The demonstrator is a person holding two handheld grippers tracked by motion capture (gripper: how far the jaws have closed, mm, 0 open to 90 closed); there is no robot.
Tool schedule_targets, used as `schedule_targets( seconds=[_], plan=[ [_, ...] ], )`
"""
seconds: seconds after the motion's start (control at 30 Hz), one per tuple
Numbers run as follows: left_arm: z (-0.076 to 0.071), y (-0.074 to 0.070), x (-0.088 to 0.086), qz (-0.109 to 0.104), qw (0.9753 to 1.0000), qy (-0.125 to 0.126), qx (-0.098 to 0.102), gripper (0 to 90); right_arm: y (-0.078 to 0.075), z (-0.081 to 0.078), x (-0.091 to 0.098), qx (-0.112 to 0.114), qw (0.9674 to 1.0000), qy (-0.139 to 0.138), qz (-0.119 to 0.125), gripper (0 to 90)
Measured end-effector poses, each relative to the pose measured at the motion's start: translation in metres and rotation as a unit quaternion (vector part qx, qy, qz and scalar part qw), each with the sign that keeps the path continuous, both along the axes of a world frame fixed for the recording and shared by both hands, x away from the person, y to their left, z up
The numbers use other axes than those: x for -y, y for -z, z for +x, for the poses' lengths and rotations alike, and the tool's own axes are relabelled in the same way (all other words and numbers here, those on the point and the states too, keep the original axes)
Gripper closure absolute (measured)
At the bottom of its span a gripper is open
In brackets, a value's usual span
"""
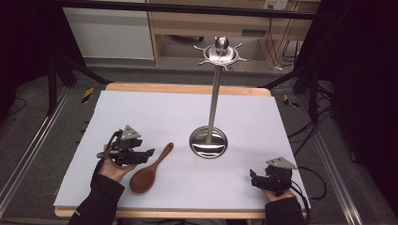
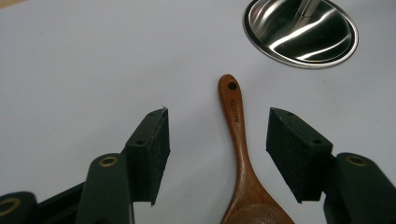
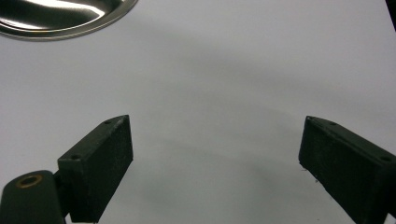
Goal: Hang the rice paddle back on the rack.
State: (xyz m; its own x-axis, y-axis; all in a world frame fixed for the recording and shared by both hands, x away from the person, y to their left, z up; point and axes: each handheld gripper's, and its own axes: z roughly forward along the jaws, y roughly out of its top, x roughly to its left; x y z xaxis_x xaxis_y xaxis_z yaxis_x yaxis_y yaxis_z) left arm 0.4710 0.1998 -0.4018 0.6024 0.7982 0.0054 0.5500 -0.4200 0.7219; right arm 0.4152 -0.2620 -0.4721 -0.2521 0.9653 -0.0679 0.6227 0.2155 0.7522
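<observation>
High view: one wooden spoon [image 1: 149,171], one steel stand [image 1: 212,110], two grippers.

Dark sleeves [image 1: 101,199]; each black gripper [image 1: 149,152] carries a grey 3-cornered plate, brass screws, trailing cable.

Wooden spoon [image 1: 150,171]: reddish-brown, flat on the white table [image 1: 155,112], bowl toward the near edge, handle angled toward the stand; small hole at handle tip. Steel utensil stand [image 1: 213,98]: upright, round base, hooked crown, hooks bare.
</observation>
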Motion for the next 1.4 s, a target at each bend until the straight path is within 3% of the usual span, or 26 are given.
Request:
schedule_targets(
  seconds=[0.67,1.03,1.4],
  plan=[
    [0.007,0.011,0.013,0.037,0.9985,0.019,-0.035,45.4,-0.001,0.002,0.0,-0.003,1.0,0.001,0.002,10.3],
    [0.011,0.023,0.024,0.063,0.995,0.043,-0.064,44.2,-0.001,0.002,-0.001,-0.003,1.0,-0.001,0.002,10.3],
    [0.015,0.03,0.028,0.064,0.9933,0.045,-0.085,47.8,0.0,0.002,-0.001,-0.006,1.0,-0.003,0.002,10.3]
  ],
)
